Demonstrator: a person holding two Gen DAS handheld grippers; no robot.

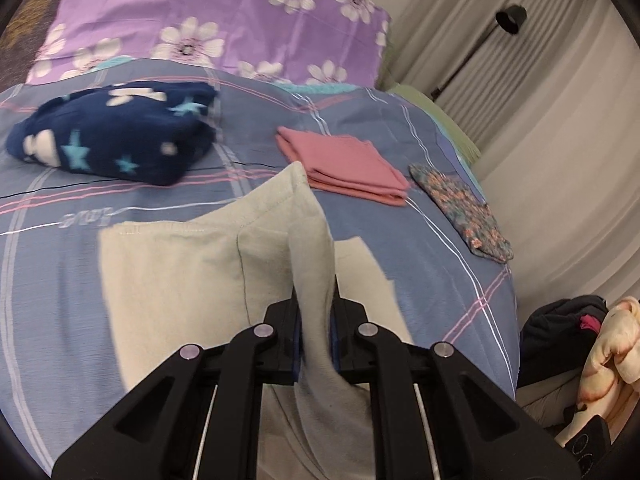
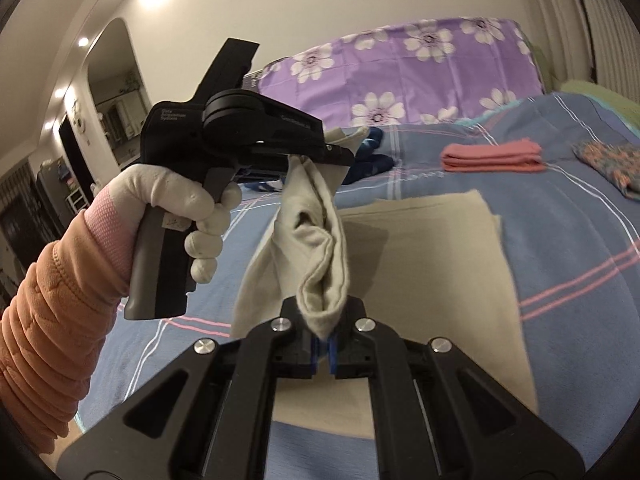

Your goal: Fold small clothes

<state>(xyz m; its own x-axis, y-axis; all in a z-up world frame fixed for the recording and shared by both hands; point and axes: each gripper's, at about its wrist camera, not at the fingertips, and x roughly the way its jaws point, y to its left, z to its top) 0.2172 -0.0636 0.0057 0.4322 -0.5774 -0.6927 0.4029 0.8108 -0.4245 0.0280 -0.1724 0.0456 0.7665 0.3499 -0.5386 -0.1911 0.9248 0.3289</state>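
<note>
A pale grey-green cloth (image 1: pixel 176 272) lies partly on the blue plaid bedspread (image 1: pixel 440 272). My left gripper (image 1: pixel 315 312) is shut on one edge of it and lifts that edge. In the right wrist view the cloth (image 2: pixel 432 264) is spread flat, with a lifted fold hanging between both tools. My right gripper (image 2: pixel 323 332) is shut on the lower end of that fold. The left gripper (image 2: pixel 320 152), held by a gloved hand, grips its upper end.
A folded pink cloth (image 1: pixel 352 168) and a folded floral cloth (image 1: pixel 464 208) lie at the right of the bed. A navy star blanket (image 1: pixel 112 136) sits at the back left. A purple flowered pillow (image 1: pixel 224 20) is behind. A floor lamp (image 1: pixel 508 20) and curtains stand on the right.
</note>
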